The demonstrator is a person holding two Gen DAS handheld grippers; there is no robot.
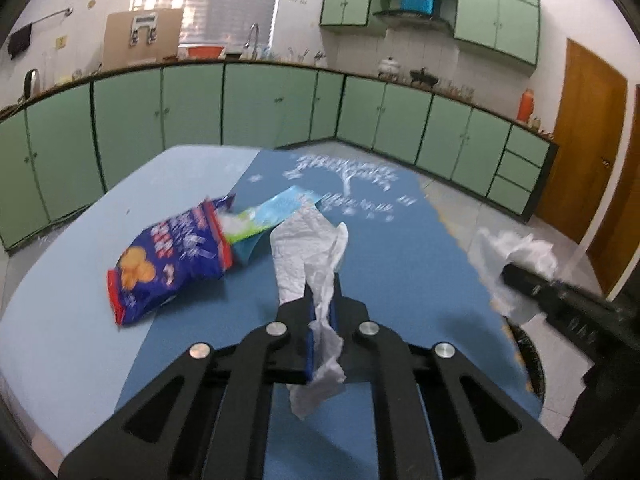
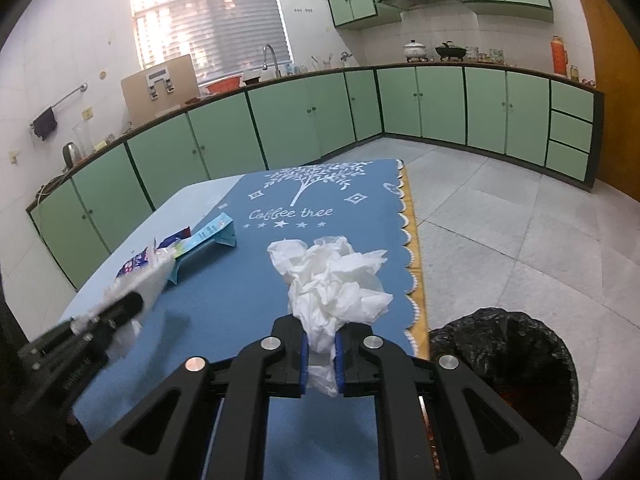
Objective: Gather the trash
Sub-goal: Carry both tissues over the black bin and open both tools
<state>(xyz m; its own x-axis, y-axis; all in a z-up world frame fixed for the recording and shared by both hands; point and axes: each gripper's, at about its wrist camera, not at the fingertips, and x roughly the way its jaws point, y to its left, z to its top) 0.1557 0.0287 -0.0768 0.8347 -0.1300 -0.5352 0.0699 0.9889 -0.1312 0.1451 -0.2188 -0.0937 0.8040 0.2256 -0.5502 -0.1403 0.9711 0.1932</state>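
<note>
My left gripper (image 1: 322,292) is shut on a long white tissue (image 1: 304,248) that hangs through its pads above the blue tablecloth (image 1: 400,264). My right gripper (image 2: 320,328) is shut on a crumpled white tissue (image 2: 336,276) near the table's right edge. Each gripper shows in the other's view: the right one (image 1: 516,272) with its tissue (image 1: 516,252), the left one (image 2: 132,304), blurred, with its tissue (image 2: 156,276). A blue snack bag (image 1: 172,264) and a teal carton (image 1: 272,216) lie on the table's left part; the carton (image 2: 212,236) also shows in the right wrist view.
A round bin lined with a black bag (image 2: 508,360) stands on the tiled floor by the table's right edge, below my right gripper. Green kitchen cabinets (image 2: 304,120) run along the far walls. A wooden door (image 1: 580,140) is at the right.
</note>
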